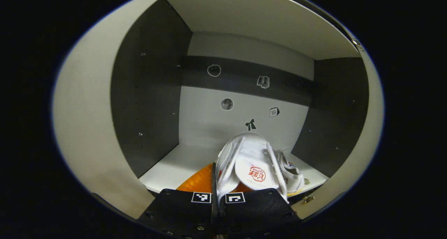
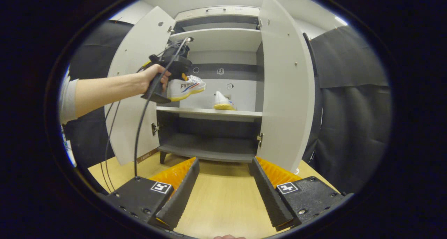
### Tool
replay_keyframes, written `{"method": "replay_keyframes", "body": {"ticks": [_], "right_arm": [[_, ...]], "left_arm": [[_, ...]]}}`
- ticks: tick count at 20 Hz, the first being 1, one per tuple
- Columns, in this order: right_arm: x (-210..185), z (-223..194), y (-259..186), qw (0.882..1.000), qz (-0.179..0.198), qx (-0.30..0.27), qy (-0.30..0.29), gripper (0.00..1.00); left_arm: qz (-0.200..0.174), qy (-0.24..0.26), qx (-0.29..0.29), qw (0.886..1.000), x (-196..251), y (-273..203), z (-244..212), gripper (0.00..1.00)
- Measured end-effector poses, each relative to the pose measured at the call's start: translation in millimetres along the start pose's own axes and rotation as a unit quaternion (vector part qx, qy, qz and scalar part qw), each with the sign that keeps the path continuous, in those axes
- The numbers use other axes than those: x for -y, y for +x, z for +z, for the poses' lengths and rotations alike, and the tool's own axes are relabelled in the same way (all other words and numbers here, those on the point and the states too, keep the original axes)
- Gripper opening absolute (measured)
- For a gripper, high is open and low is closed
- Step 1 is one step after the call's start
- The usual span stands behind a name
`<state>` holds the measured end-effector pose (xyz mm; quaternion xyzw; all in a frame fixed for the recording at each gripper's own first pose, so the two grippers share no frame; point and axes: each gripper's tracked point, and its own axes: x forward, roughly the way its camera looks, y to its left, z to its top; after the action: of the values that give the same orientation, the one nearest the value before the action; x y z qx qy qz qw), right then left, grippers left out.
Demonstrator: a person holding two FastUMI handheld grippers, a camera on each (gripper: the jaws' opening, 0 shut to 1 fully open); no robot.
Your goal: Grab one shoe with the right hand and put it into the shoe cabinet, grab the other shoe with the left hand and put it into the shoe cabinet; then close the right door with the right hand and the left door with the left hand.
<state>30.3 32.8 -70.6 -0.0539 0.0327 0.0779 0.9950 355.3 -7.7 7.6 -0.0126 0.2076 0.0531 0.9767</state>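
We see the tall pale-grey shoe cabinet (image 2: 216, 40) standing with both doors swung wide: the left door (image 2: 139, 85) and the right door (image 2: 284, 85) are smooth flat panels with small metal hinges. Inside, we count flat pale shelves between dark grey side walls; the bottom shelf (image 2: 209, 150) is dark.

On the middle shelf (image 2: 209, 112), towards its right side, sits a white sneaker with a yellow sole (image 2: 223, 102), toe-on to us in the right gripper view. In the left gripper view we find it low on the right, just beside the shoe we carry.

Our left gripper (image 1: 218, 183) is clenched on the second white sneaker (image 1: 249, 162), both fingers pressing its upper; the padded tongue with a red logo faces the camera and white laces run along it. From the right gripper view, a bare forearm and hand (image 2: 153, 78) hold that gripper by its dark handle, a black cable (image 2: 139, 127) trailing down, and the shoe (image 2: 185, 87) hangs at the cabinet's mouth, above the middle shelf's left part, not resting on it. The back wall (image 1: 241, 110) carries small stickers.

Our right gripper (image 2: 221, 186) is released, its ridged fingers spread well apart over the light wood-grain counter (image 2: 223, 204), holding nothing.
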Motion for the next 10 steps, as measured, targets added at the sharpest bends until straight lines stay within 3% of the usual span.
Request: {"method": "replay_keyframes", "body": {"ticks": [4,10], "right_arm": [[3.4,3.1,-1.0,1.000,-0.008,0.005,-0.001,0.94],[12.8,0.2,1.3,1.000,-0.024,0.000,0.001,0.95]], "left_arm": [[0.026,0.004,-0.052,0.998,-7.3,51.2,-8.1,0.00],[0.057,-0.004,-0.111,0.992,-21.0,88.1,-34.5,0.00]]}}
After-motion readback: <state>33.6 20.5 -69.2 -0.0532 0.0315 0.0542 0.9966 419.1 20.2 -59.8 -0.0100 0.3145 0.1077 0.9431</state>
